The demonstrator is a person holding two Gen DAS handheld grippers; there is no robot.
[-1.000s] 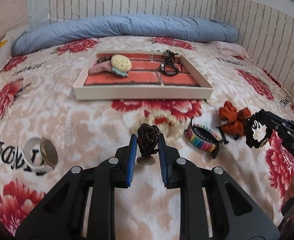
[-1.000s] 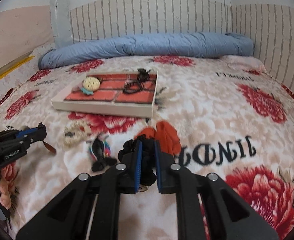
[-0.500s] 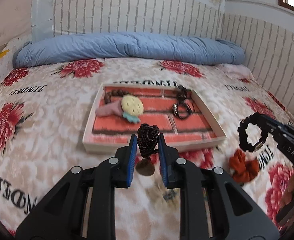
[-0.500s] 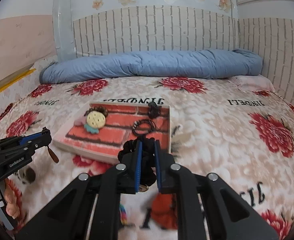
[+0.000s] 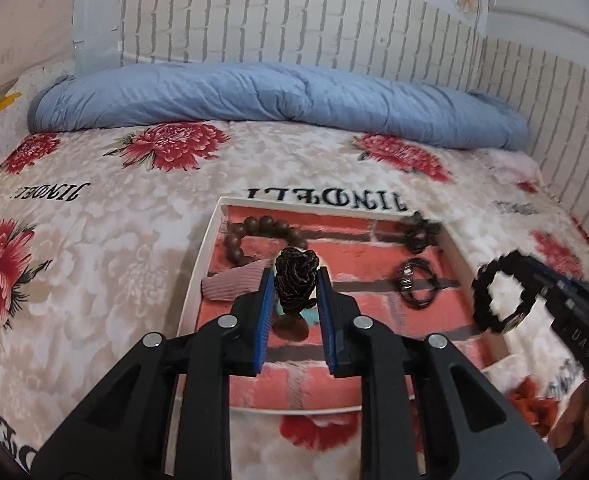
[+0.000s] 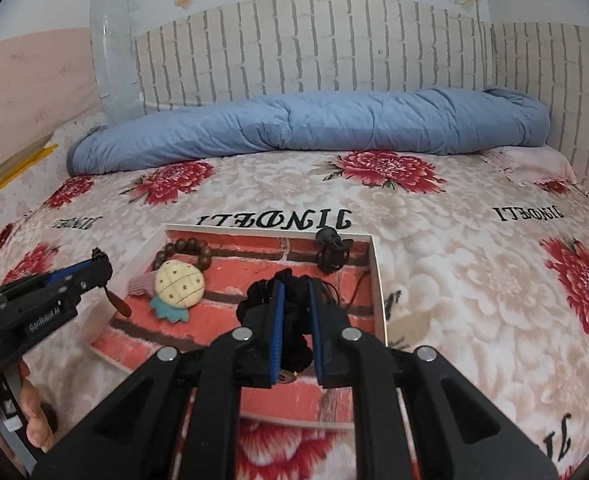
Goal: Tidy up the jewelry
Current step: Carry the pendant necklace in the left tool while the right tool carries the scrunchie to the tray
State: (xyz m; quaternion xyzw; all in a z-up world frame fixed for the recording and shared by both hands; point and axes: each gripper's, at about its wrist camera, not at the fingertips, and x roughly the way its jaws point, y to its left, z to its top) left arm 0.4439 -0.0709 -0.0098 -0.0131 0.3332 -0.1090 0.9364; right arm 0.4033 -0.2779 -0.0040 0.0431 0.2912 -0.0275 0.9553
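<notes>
My left gripper point(image 5: 294, 280) is shut on a dark brown braided hair tie point(image 5: 296, 276) with a brown tag, held above the left part of the brick-patterned tray point(image 5: 210, 248). My right gripper point(image 6: 294, 292) is shut on a black beaded bracelet point(image 6: 290, 320), held above the tray's point(image 6: 376, 280) right part; the bracelet also shows in the left wrist view point(image 5: 498, 296). In the tray lie a brown bead bracelet point(image 6: 184, 250), a pineapple-shaped clip point(image 6: 178, 286), a pink piece point(image 5: 234, 282), a black clip point(image 6: 330, 252) and black rings point(image 5: 416, 288).
The tray lies on a floral blanket point(image 6: 454, 240) on a bed. A rolled blue duvet point(image 6: 314, 124) lies along the brick-pattern wall. An orange scrunchie point(image 5: 530, 404) lies on the blanket by the tray's near right corner.
Both grippers have lifted off the blanket with their items and moved forward over the tray. The items left on the blanket have dropped out of view.
</notes>
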